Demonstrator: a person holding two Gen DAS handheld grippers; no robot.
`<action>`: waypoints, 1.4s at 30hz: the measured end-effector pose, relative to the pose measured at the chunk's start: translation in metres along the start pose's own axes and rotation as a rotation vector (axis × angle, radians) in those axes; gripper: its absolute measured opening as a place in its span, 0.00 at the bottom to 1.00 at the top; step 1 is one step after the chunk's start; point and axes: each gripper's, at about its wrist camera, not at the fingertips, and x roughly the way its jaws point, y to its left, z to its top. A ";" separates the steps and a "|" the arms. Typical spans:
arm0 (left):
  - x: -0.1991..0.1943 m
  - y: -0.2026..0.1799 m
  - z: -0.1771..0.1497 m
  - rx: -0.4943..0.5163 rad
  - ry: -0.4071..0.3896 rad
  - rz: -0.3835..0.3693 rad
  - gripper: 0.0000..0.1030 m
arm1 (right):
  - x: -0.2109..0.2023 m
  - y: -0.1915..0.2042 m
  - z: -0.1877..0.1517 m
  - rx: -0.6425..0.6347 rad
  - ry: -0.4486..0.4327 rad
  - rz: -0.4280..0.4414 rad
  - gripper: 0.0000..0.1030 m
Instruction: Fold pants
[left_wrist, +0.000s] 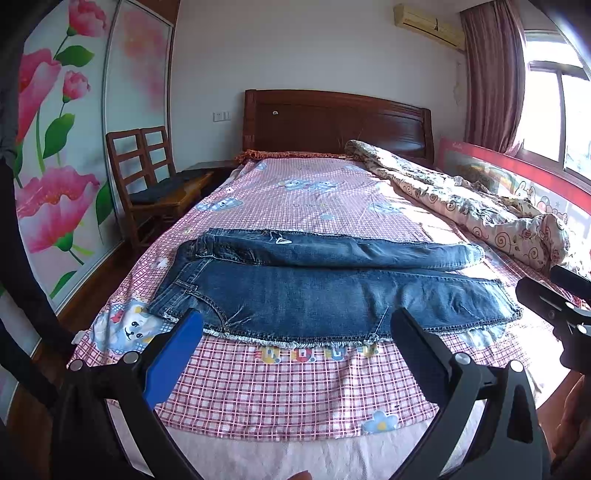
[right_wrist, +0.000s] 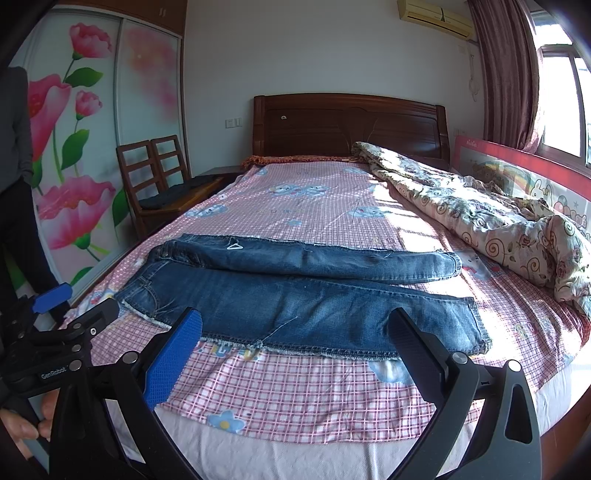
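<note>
my left gripper (left_wrist: 295, 325) hangs over the near edge of the bed, fingers spread wide and holding nothing. my right gripper (right_wrist: 295, 325) is beside it, likewise spread and empty. just past both sets of fingertips the jeans (left_wrist: 332, 291) lie flat across the pink checked sheet (left_wrist: 295, 387), waist toward the left, the two legs stretched toward the right, one behind the other. behind them on the right sits a rumpled quilt (left_wrist: 461, 195). at the far end is the dark wooden headboard (left_wrist: 332, 122), with wooden chairs (left_wrist: 147, 166) to the left.
</note>
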 end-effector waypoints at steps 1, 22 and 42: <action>0.000 0.000 0.000 0.000 0.001 0.000 0.98 | 0.000 0.000 0.000 0.000 0.000 0.000 0.97; 0.000 0.002 -0.003 0.004 0.003 0.004 0.98 | -0.001 -0.001 0.000 0.003 0.005 0.000 0.97; 0.015 -0.003 -0.007 0.015 0.043 0.010 0.98 | 0.010 -0.005 -0.007 0.017 0.036 -0.007 0.97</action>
